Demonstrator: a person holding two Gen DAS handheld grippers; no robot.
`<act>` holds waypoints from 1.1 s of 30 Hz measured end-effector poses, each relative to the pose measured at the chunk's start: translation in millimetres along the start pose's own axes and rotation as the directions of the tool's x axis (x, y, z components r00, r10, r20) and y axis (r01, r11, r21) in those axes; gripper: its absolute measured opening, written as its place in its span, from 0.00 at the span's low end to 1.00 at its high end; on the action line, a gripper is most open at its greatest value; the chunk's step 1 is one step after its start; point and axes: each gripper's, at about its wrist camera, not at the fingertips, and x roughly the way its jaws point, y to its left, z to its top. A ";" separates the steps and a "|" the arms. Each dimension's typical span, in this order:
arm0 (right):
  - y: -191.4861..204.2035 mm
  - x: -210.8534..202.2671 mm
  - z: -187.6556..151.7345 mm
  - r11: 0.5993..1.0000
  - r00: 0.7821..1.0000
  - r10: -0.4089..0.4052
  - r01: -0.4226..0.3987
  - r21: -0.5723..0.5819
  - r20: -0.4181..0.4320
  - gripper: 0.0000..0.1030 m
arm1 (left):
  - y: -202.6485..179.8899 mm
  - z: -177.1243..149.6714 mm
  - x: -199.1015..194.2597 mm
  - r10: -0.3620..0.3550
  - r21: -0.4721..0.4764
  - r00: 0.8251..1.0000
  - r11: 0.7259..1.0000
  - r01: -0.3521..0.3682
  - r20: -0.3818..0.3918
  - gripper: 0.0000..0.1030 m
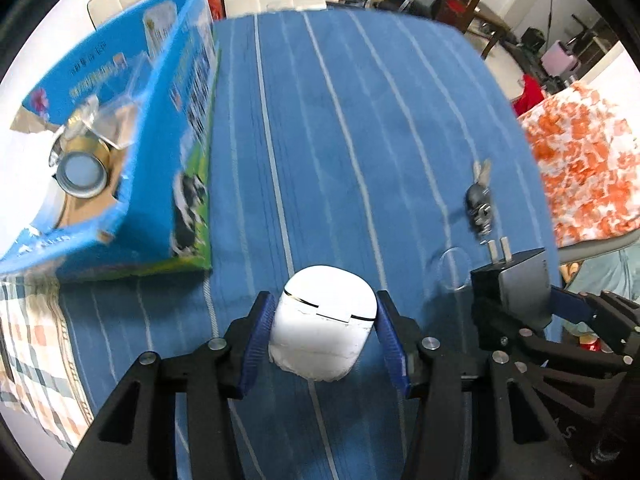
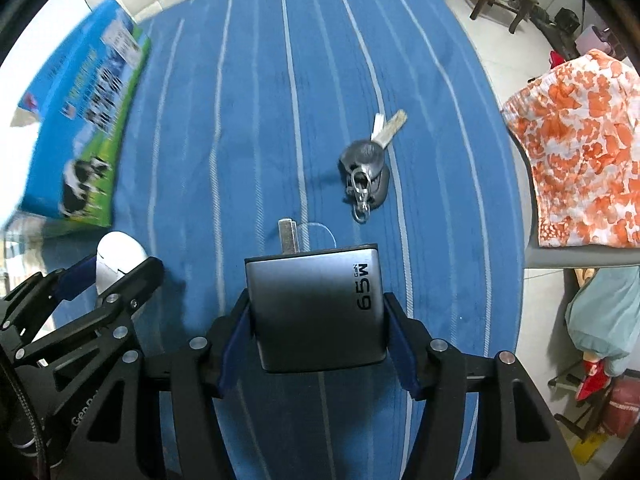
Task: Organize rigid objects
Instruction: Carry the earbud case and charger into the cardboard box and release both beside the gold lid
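- While both cameras look down along their fingers onto a tabletop (image 1: 360,128) covered in a blue cloth with thin white stripes, each gripper carries one thing.
- The left gripper (image 1: 325,334) is clamped on a white earbud case (image 1: 326,320); its blue pads press on the case's two sides, and the dark seam of the lid faces the camera.
- The right gripper (image 2: 318,340) is clamped on a grey charger (image 2: 316,308), a flat block with "65W" printed on its face. Its metal plug prongs (image 2: 288,234) point away from the camera.
- In the left wrist view the charger (image 1: 520,284) and the right gripper sit at the right edge, just beside the left gripper.
- In the right wrist view the earbud case (image 2: 116,258) shows at the lower left, between the left gripper's fingers.
- A bunch of keys (image 2: 366,162) with a dark grey fob and a metal clip lies on the cloth, beyond the charger and apart from it.
- A blue cardboard box (image 1: 160,152) printed with cows and green grass stands at the left of the tabletop, its top open.
- Inside the box lie a gold tin can (image 1: 82,166) on its side and some clear plastic.
- An orange-and-white flowered cloth (image 2: 580,152) lies over something at the right, beside the tabletop.
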 end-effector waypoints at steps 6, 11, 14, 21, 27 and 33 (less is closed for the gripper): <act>14.3 -44.3 4.0 0.999 0.997 0.047 -0.048 0.004 0.056 0.61 | 22.8 7.4 -43.7 -0.068 -0.025 0.995 0.997 0.070 0.068 0.46; 37.1 -89.1 10.9 0.995 0.988 0.101 -0.101 -0.001 0.121 0.61 | 63.1 14.6 -87.3 -0.099 -0.038 0.985 0.994 0.105 0.138 0.46; 65.2 -116.3 16.4 0.989 0.977 0.144 -0.144 -0.017 0.159 0.61 | 90.5 20.6 -109.4 -0.086 -0.054 0.981 0.994 0.097 0.176 0.46; 162.5 -139.8 36.0 0.969 0.948 0.243 -0.230 -0.085 0.204 0.61 | 185.9 23.3 -134.0 -0.011 -0.143 0.980 0.989 0.040 0.199 0.46; 246.4 -111.6 58.7 0.956 0.943 0.279 -0.256 -0.140 0.179 0.61 | 258.7 33.9 -115.6 0.021 -0.204 0.990 0.979 0.007 0.138 0.45; 290.4 -47.2 80.9 0.959 0.961 0.262 -0.248 -0.140 0.093 0.61 | 301.3 50.6 -52.6 -0.041 -0.213 0.999 0.976 0.041 0.002 0.35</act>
